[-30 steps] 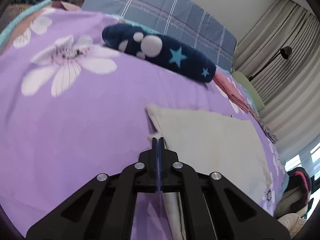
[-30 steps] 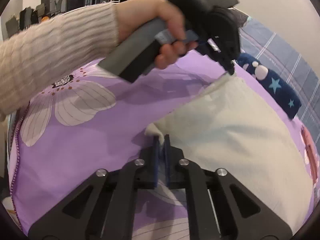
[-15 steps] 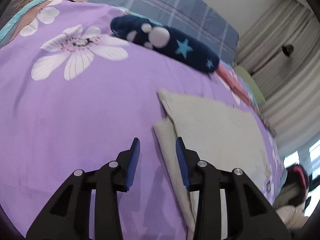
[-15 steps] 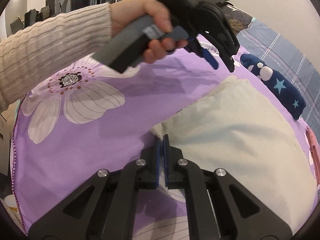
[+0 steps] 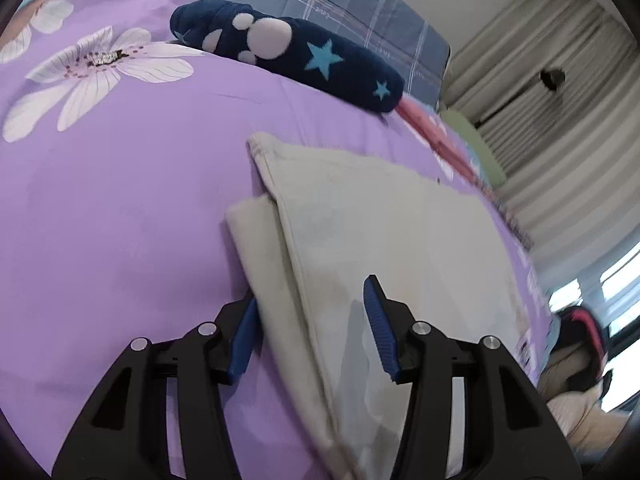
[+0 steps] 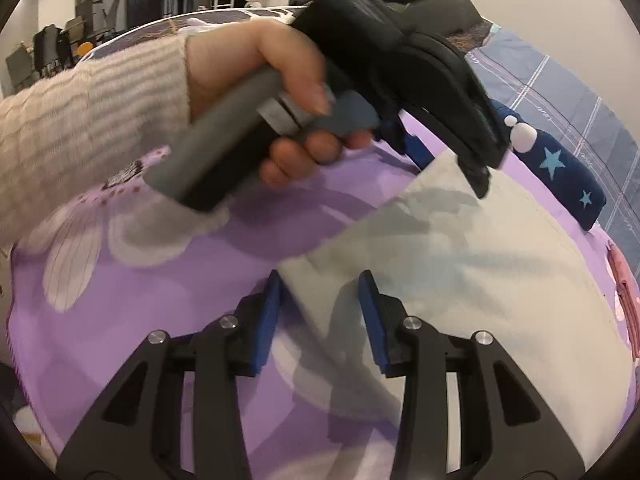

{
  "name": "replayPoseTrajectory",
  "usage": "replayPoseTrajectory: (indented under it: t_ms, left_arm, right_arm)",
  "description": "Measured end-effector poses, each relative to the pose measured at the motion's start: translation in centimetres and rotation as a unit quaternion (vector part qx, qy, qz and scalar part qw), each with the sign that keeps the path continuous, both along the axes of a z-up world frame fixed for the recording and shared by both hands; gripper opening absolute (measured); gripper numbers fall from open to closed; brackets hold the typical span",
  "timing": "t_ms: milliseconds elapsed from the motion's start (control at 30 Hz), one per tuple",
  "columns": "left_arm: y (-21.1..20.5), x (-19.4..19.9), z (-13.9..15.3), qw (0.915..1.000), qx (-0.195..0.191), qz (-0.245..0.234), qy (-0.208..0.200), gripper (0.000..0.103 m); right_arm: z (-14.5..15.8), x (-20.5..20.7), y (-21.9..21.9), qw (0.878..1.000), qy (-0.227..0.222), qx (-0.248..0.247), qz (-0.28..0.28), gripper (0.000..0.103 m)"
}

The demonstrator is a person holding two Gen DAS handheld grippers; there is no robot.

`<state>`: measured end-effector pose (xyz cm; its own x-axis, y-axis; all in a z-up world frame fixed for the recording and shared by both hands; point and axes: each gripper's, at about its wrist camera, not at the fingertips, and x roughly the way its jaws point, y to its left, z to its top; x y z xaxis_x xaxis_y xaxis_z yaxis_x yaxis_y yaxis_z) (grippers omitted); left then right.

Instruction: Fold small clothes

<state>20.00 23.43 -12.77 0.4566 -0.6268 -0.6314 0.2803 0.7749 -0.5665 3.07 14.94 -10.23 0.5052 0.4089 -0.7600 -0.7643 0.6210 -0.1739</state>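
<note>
On the purple sheet [image 5: 120, 208] a white flower print [image 5: 96, 76] sits at ten o'clock in the left wrist view, and a navy roll [image 5: 288, 64] with stars and paw prints lies at twelve, in front of a plaid pillow [image 5: 352, 4]. The cloth [image 5: 380, 220] – cream, folded, one layer showing under the other along its left edge – lies flat from the centre out to four o'clock. The left gripper [image 5: 310, 320] at six o'clock is spread, its jaws having just been opening; that edge runs between the blue pads without being pinched. In the right wrist view a sleeve [image 6: 76, 128] at nine o'clock leads to the hand [image 6: 256, 80] on the left gripper's grey handle, whose tips hover over the cloth's far corner at one o'clock. The right gripper [image 6: 320, 316] at six has also just been opening – parted, the cloth's near corner loose between its pads.
</note>
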Motion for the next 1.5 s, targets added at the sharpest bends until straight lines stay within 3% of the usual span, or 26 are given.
replayPoseTrajectory:
  t_ms: [33,67,100,267,400,467,500,533,600,767,867,1167,1400,1467,1500]
  left_arm:
    - [0.3,0.5,-0.3,0.9997,-0.017,0.015,-0.001,0.048]
    - [0.4,0.7,-0.4,0.9995,-0.021,0.025,-0.001,0.032]
    - [0.5,0.9,-0.6,0.9991,-0.021,0.036,0.000,0.007]
    - [0.8,1.0,-0.6,0.9973,-0.048,0.052,-0.019,0.007]
    - [1.9,1.3,-1.9,0.9931,-0.094,0.069,-0.005,0.008]
    - [1.8,1.1,-1.8,0.9936,-0.088,0.070,-0.008,0.009]
    - [1.6,1.1,-1.7,0.9941,-0.082,0.070,-0.010,0.010]
    - [1.5,1.0,-1.5,0.9946,-0.076,0.069,-0.012,0.010]
    - [1.4,0.9,-1.5,0.9947,-0.076,0.068,-0.014,0.010]
    - [1.5,1.0,-1.6,0.9947,-0.081,0.063,-0.012,0.011]
    - [1.2,0.9,-1.5,0.9958,-0.067,0.061,-0.014,0.012]
    - [1.1,0.9,-1.5,0.9960,-0.065,0.061,-0.015,0.012]
    - [1.3,1.0,-1.5,0.9954,-0.074,0.059,-0.013,0.012]
    - [1.4,1.0,-1.6,0.9952,-0.078,0.058,-0.013,0.012]
    - [1.5,1.0,-1.6,0.9950,-0.080,0.058,-0.012,0.012]
  right_arm:
    - [0.0,0.1,0.2,1.000,0.004,0.002,0.002,0.011]
    - [0.0,0.1,0.3,1.000,0.008,0.006,0.004,0.007]
    - [0.2,0.0,0.3,1.000,0.010,0.010,0.004,0.006]
    - [1.6,-0.9,-0.8,0.999,0.010,0.050,0.018,0.006]
    - [0.6,-0.2,-0.6,0.998,0.035,0.045,0.016,0.005]
    - [1.1,-0.2,-1.3,0.997,0.045,0.064,0.011,0.006]
    - [1.4,-0.2,-1.8,0.997,0.044,0.070,0.008,0.009]
    - [1.7,-0.2,-2.4,0.997,0.037,0.069,0.000,0.022]
    - [1.9,-0.1,-3.4,0.998,0.026,0.055,-0.013,0.036]
    - [0.8,-0.9,-3.5,1.000,0.019,0.002,-0.016,0.042]
    - [0.1,-1.7,-3.0,0.999,-0.016,-0.028,-0.012,0.045]
    - [-0.3,-1.3,-0.8,0.996,-0.064,-0.054,-0.029,0.045]
    - [-0.7,0.1,1.0,0.995,-0.071,-0.048,-0.048,0.045]
    - [-1.0,0.2,2.0,0.993,-0.090,-0.059,-0.050,0.039]
    - [-1.0,0.2,2.3,0.993,-0.092,-0.061,-0.046,0.029]
